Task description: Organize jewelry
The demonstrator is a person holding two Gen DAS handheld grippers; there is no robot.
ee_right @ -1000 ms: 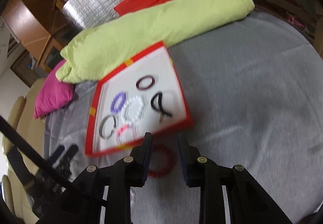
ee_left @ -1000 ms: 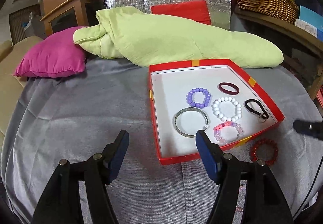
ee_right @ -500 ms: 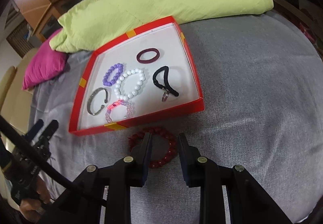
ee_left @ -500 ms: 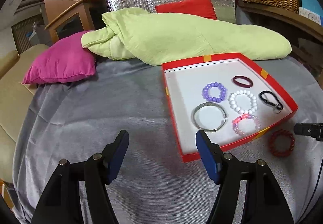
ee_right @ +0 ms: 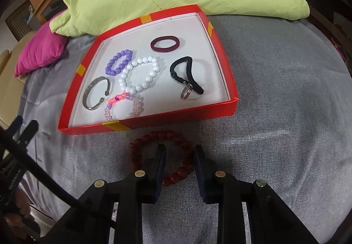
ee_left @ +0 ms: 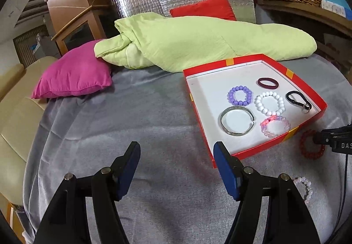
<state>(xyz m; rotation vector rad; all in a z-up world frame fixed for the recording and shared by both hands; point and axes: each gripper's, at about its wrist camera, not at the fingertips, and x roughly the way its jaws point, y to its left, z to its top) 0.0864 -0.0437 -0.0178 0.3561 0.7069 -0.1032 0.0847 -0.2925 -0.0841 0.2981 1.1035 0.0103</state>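
Writing: I read "DAS" on the right gripper (ee_left: 330, 140)
Red bracelet (ee_right: 162, 156): flat on grey cloth, just outside the red box (ee_right: 176, 115), no clear long axis
Right jaws: parted, straddling its rim
Left gripper (ee_left: 177, 169): released

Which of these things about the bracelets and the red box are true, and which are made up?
1. The red bead bracelet lies on the grey cloth, outside the red box. True.
2. The right tongs are squeezing the white bead bracelet. False: the white one lies in the box, and the right tongs sit at the red bracelet with a gap between their tips.
3. The purple bead bracelet lies inside the box. True.
4. The left tongs are holding the silver bangle. False: they are open with nothing between them, and the bangle lies in the box.
5. The box has a lid on it. False: it is open on top.
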